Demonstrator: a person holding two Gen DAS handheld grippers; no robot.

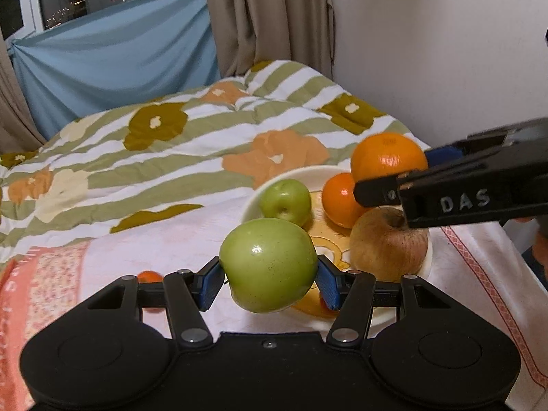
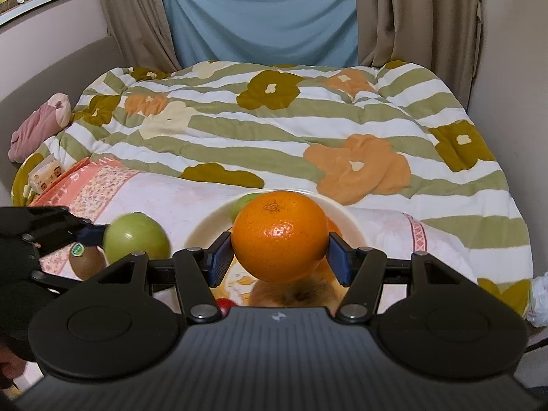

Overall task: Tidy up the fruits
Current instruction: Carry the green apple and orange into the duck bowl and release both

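An orange (image 1: 339, 199) and two apples (image 1: 388, 244) lie in the bowl (image 1: 253, 205).

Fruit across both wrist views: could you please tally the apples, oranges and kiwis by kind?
Green apples: 2
Brownish-red apple: 1
Oranges: 2
Kiwi: 1
Total: 6
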